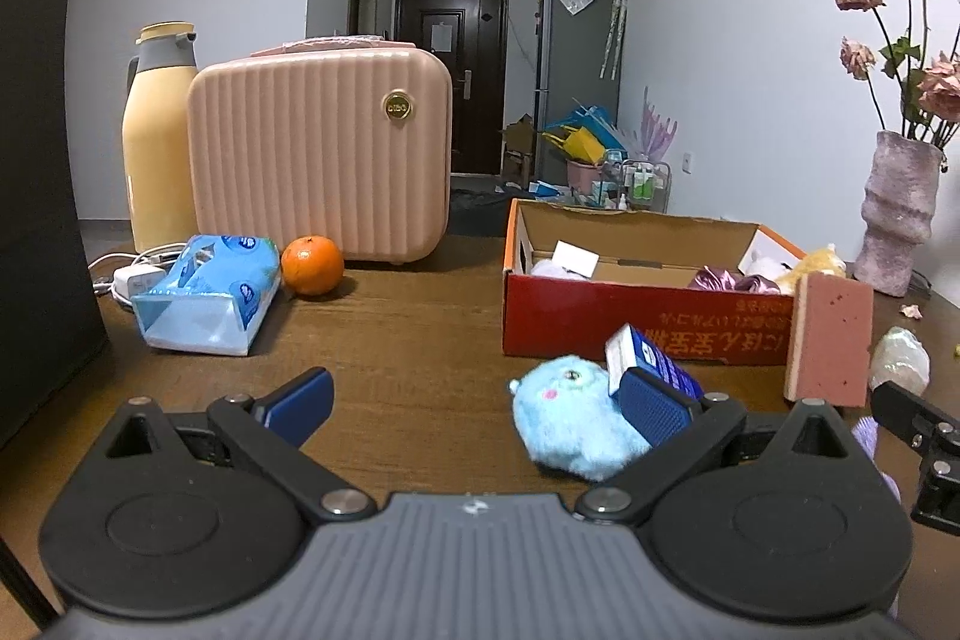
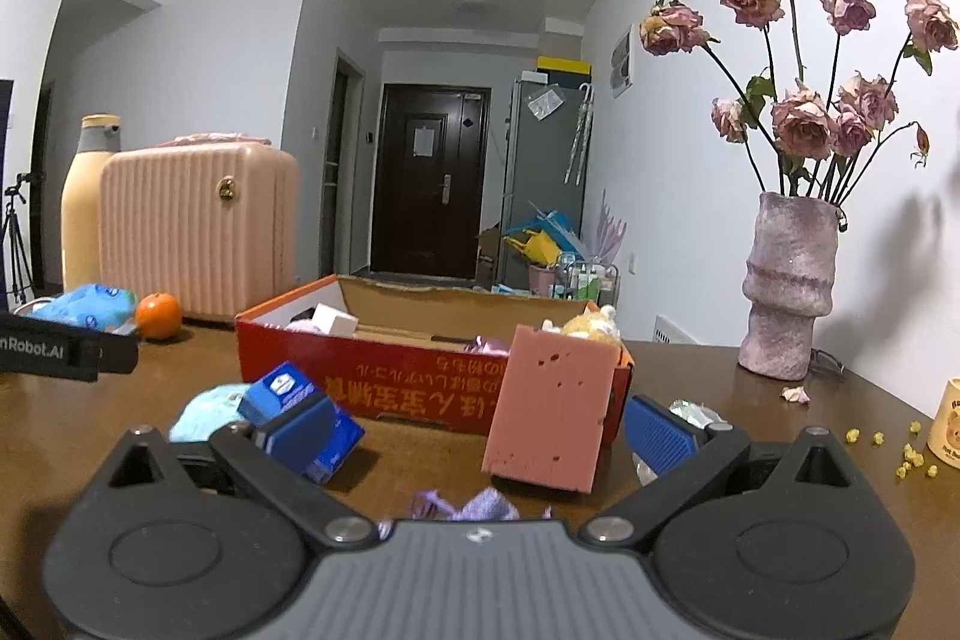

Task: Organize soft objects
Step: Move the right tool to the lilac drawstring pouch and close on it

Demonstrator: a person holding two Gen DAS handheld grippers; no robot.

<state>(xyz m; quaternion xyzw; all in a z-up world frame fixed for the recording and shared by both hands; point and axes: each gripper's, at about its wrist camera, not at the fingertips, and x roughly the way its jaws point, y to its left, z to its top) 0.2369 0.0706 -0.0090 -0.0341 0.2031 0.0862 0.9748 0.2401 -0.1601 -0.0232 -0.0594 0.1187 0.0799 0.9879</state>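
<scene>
**Inspector A:** Nearest first. How do the grippers stand?

**Inspector B:** The left gripper (image 1: 477, 403) has its jaws spread wide, holding nothing. The right gripper (image 2: 477, 436) is likewise spread and empty. A lilac fabric piece (image 2: 465, 507) lies just below it on the brown wooden table (image 1: 408, 334).

**Inspector A:** And the soft items?

**Inspector B:** A fluffy light-blue plush toy (image 1: 570, 415) lies on the table by the left gripper's right finger, with a small blue-and-white carton (image 1: 651, 361) beside it, contact uncertain. A pink sponge block (image 2: 555, 409) stands tilted against the red cardboard box (image 2: 420, 379).

**Inspector A:** Box contents?

**Inspector B:** A shiny purple fabric item (image 1: 732, 278) and a yellow plush toy (image 2: 588, 325) rest inside, at the right end.

**Inspector A:** Further back?

**Inspector B:** A blue tissue pack (image 1: 207, 295), a round orange fruit (image 1: 312, 265), a ribbed pink hard case (image 1: 321, 154) and a textured mauve vase (image 2: 789, 286).
</scene>
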